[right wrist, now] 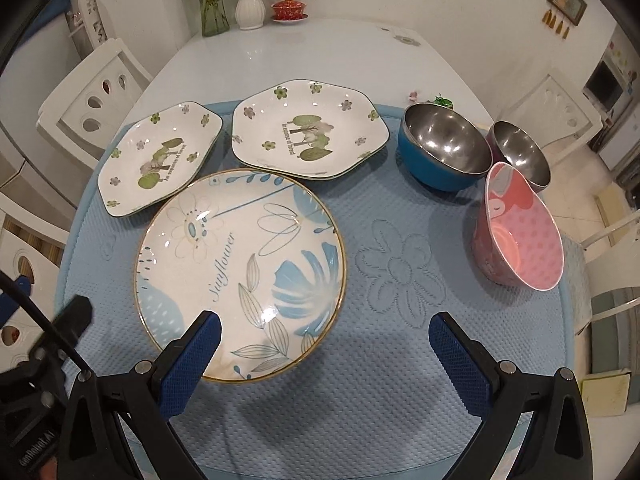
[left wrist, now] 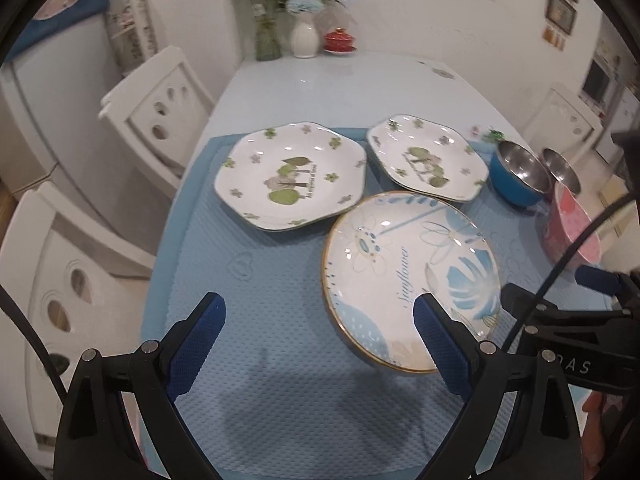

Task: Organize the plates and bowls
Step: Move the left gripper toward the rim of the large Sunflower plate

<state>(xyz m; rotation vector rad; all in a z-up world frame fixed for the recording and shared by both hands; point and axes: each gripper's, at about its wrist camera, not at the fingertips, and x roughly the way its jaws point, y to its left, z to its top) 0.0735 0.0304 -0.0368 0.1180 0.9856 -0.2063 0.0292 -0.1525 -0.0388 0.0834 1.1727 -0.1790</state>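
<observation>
Still nothing gripped: round plate lies between the two grippers

Both jaws stand wide apart and hold nothing. The round plate [right wrist: 240, 276] lies near, left of centre on the mat [right wrist: 400, 280], just ahead of the right gripper [right wrist: 324, 354], whose left finger overlaps its rim. The left gripper [left wrist: 320, 338] has it to its right. Bowls sit far right.

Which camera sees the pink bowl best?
The right wrist view: the pink bowl shows whole there, tilted, with its inside visible. The left wrist view catches only part of it at the right edge, crossed by a black cable.
</observation>
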